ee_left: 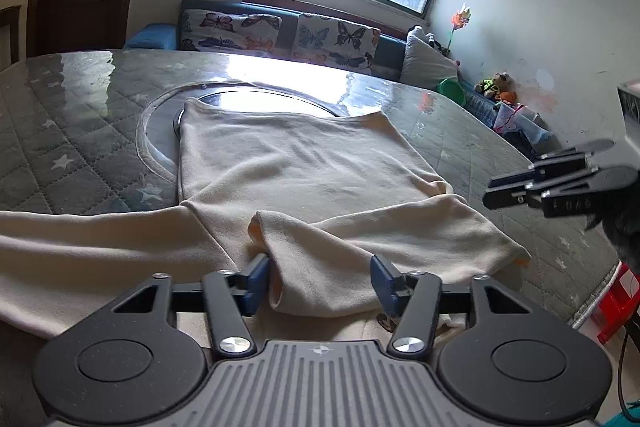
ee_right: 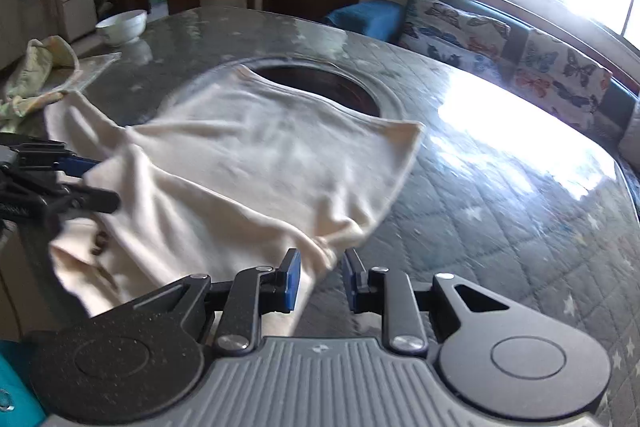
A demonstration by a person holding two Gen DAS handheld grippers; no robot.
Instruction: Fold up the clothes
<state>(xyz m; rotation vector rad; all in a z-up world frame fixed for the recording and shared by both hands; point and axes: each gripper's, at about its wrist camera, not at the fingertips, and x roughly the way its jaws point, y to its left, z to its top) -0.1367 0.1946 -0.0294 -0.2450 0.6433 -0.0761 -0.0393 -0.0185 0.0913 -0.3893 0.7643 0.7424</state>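
At the bottom of the left wrist view, the left gripper (ee_left: pixel 320 281) stands with its blue-padded jaws apart, a folded cream sleeve lying loose between them. In the right wrist view the right gripper (ee_right: pixel 320 279) likewise has its jaws spread, a bunched corner of the cream long-sleeved cotton top (ee_right: pixel 256 163) between the pads but not pinched. The top lies spread across the middle of the grey quilted, star-printed table cover under clear plastic (ee_left: pixel 68 151), its far hem overlapping a round dark recess (ee_right: pixel 320 83) in the tabletop (blurred in the right view). Toward the upper left of that view sit a crumpled pale green cloth (ee_right: pixel 32 75) and a white bowl (ee_right: pixel 122 21). Beyond the table runs a bench with butterfly-print cushions (ee_left: pixel 280 35).
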